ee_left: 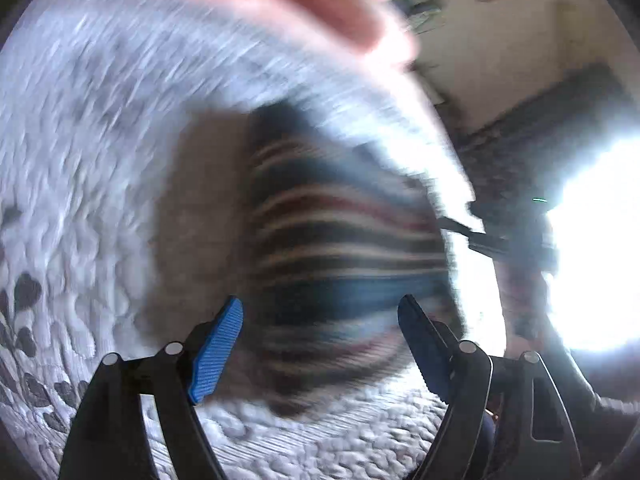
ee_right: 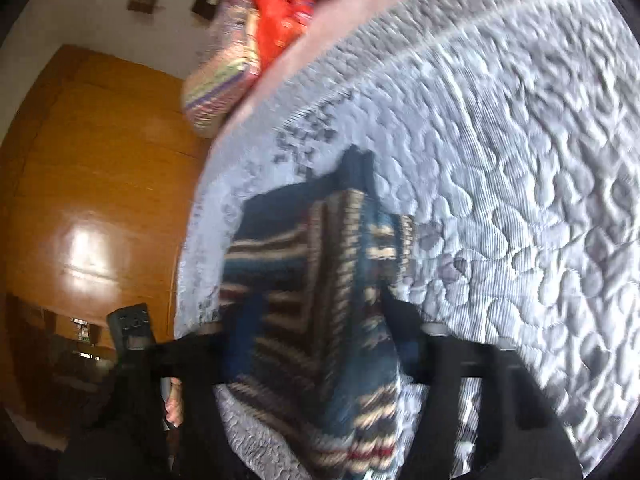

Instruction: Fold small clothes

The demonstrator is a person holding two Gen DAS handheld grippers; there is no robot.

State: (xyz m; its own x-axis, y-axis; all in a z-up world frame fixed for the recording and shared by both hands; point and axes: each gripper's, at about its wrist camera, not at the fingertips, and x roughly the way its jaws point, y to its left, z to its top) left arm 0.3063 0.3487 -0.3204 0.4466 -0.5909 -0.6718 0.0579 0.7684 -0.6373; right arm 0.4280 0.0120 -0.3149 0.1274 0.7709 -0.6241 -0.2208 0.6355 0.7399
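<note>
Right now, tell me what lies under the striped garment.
The grey quilted bedspread shows all around the striped garment, so it lies under it. Anything directly beneath the cloth is covered.

A bed under a grey quilted cover carries 1 striped knitted garment, with blurred pink bedding at its far edge.

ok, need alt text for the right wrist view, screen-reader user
A striped knit garment, dark blue with cream and red bands, fills the lower centre between the right gripper fingers, partly folded over a grey quilted bedspread. The image is motion-blurred, so the grip itself is unclear. To the left are a wooden wardrobe and, upper centre, stacked colourful fabrics.
</note>
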